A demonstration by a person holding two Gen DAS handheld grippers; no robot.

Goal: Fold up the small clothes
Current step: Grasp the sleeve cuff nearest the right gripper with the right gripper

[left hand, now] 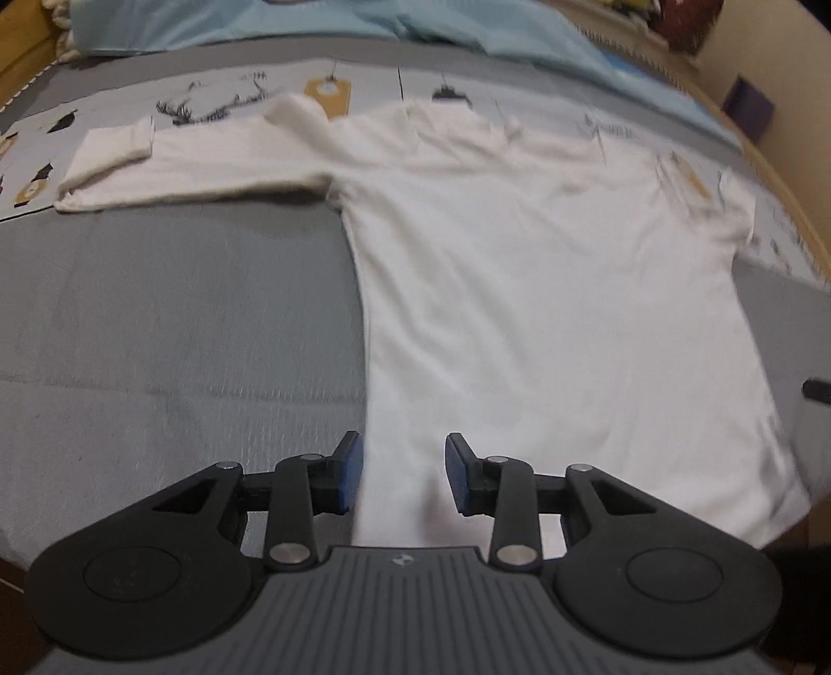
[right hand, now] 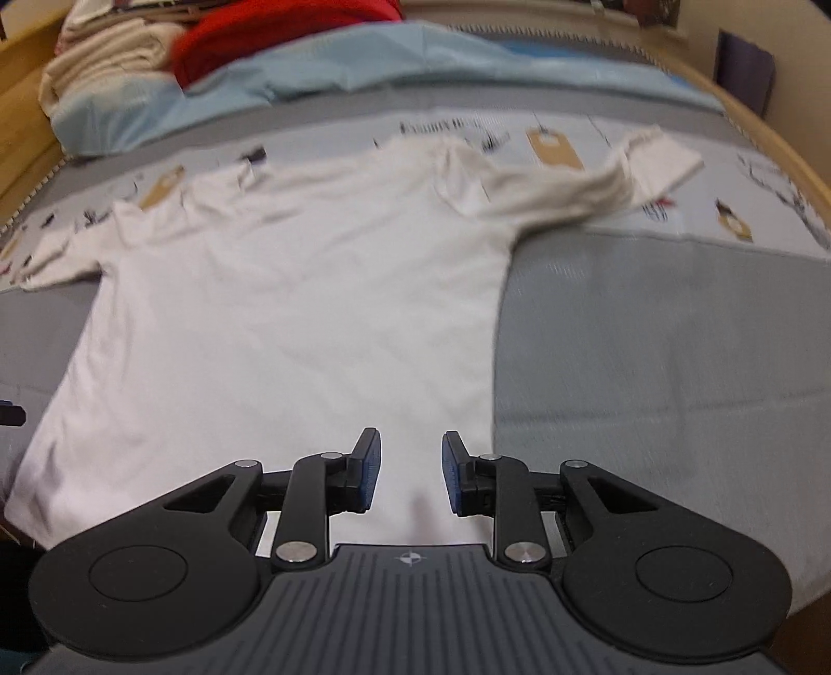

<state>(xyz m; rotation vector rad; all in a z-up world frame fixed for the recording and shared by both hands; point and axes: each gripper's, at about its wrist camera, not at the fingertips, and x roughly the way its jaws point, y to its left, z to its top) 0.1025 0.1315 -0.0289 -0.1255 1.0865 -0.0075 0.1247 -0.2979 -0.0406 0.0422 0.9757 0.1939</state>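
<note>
A white long-sleeved shirt (left hand: 545,270) lies spread flat on a grey bed cover (left hand: 171,322), collar away from me. Its left sleeve (left hand: 171,166) stretches out sideways with the cuff folded back. My left gripper (left hand: 402,475) hovers over the shirt's lower left hem corner, jaws apart, nothing between the blue pads. In the right wrist view the same shirt (right hand: 291,311) fills the middle, its right sleeve (right hand: 587,187) bunched toward the far right. Over the lower right hem corner my right gripper (right hand: 410,475) stands open and empty.
A light blue blanket (right hand: 332,67) lies across the far side, with a red cloth (right hand: 270,31) and beige folded fabric (right hand: 104,57) behind it. A printed strip with tan tags (left hand: 327,96) runs under the shirt's shoulders. Wooden bed edge (left hand: 779,171) curves at right.
</note>
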